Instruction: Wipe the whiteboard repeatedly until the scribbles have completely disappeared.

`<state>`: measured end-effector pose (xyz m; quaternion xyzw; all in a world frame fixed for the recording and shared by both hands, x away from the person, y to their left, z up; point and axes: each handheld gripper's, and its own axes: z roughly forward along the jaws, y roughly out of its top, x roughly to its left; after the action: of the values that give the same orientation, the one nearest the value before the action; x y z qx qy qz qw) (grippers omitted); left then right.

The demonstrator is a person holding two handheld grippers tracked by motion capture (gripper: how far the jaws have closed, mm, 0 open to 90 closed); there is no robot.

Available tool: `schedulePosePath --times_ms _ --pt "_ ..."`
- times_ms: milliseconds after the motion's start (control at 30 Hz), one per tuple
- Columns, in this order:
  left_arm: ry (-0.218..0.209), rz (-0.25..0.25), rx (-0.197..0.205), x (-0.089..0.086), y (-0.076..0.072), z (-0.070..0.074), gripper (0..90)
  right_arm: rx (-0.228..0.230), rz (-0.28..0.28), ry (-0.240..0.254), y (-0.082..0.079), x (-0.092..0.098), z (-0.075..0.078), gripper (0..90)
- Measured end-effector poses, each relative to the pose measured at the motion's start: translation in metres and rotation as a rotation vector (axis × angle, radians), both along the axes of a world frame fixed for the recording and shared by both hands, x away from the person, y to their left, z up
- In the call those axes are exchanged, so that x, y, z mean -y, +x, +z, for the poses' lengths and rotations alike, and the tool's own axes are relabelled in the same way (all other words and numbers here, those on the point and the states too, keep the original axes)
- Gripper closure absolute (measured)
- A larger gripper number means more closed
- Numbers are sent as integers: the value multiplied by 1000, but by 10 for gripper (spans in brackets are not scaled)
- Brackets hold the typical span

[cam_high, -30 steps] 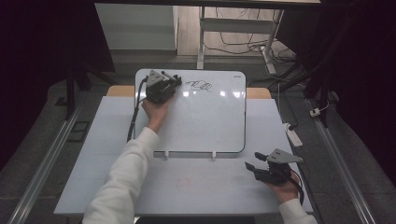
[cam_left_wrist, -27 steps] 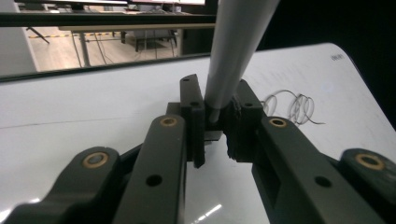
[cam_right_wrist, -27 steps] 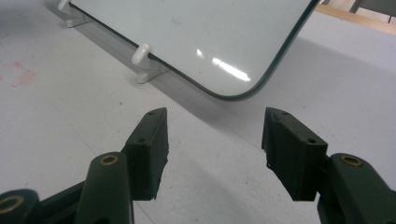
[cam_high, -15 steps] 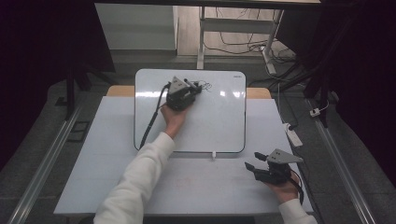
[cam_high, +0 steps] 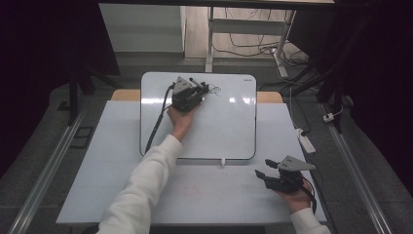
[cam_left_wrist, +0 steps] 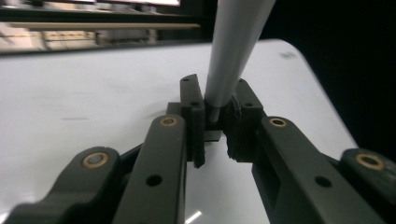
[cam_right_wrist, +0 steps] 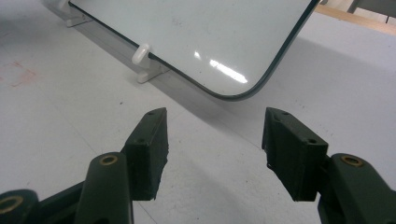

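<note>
Now we have the marker point(cam_left_wrist: 233, 51) pinched tight in our left gripper point(cam_high: 198, 87), jaws closed on its grey barrel, as the left gripper view shows plainly. The whiteboard point(cam_high: 229, 131) lies flat on the counter point(cam_high: 117, 161), and our left hand point(cam_high: 180, 119) reaches toward twelve o'clock, up to the board's far edge. A second ago that gripper sat near the board's far left corner, at about eleven o'clock; since then it has slid rightward along the top edge to roughly the middle. Just beside it, on the three o'clock side, sits a small dark scribble point(cam_high: 215, 89) — it was on the board a second ago too, so we have closed in on it, not made it. We cannot tell from the high view whether the tip touches the surface or floats above it.

Our right gripper point(cam_high: 265, 176) rests at about five o'clock, off the board near its near right corner point(cam_right_wrist: 252, 91), jaws wide apart with nothing between them — it has not stirred over that second.

We judge the shift means the work is writing or drawing along the top of the board, moving left to right toward the existing mark. The next stretch of board to the right of the scribble is blank.
</note>
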<state>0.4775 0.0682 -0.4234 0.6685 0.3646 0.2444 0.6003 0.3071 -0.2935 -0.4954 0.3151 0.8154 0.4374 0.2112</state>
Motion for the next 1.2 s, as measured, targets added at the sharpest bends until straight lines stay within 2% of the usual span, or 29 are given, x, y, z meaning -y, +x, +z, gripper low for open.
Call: schedulePosePath --times_ms 67,133,167,200,233,267,300,367,467,500,533,633,733,833,933,1033,1067,1200 --pt "19 -1 6 -1 -1 2 782 -2 -1 -1 0 1 0 406" --pt "33 42 14 -15 0 7 781 -5 -5 3 0 2 0 406" --pt "33 42 14 -15 0 7 782 -5 -4 1 0 2 -1 406" --pt "2 93 3 -37 3 12 782 -5 -3 0 -1 3 -1 406" --pt "2 93 3 -37 3 12 782 -4 -2 0 -1 3 -1 406" --pt "-19 121 -3 -51 6 15 782 -3 -4 0 -1 3 0 406" --pt "-12 123 -2 -52 6 16 782 -2 -4 -1 -1 3 0 406" --pt "0 129 5 -49 6 15 782 -2 -6 4 -2 3 1 406" --pt "9 60 14 -18 5 8 782 3 -5 0 -2 2 1 406" --pt "9 60 14 -18 5 8 782 3 -4 0 -2 1 1 406" --pt "19 24 14 0 5 4 782 2 -4 -1 -3 1 1 406" --pt "36 -1 18 15 4 5 781 1 -4 -3 -3 2 1 406" --pt "45 16 23 6 6 9 782 -1 -9 4 -2 4 1 406" --pt "5 61 9 -15 10 15 782 -2 -7 1 -2 5 0 406" --pt "-2 84 8 -25 13 18 782 -5 -4 -1 -2 4 -1 406" --pt "0 91 9 -21 13 17 782 -2 -2 -1 -2 3 0 406" --pt "-10 74 6 -13 14 16 782 -2 -3 -1 -2 2 0 406" --pt "-4 28 1 12 14 13 782 0 -2 1 -3 2 1 406"
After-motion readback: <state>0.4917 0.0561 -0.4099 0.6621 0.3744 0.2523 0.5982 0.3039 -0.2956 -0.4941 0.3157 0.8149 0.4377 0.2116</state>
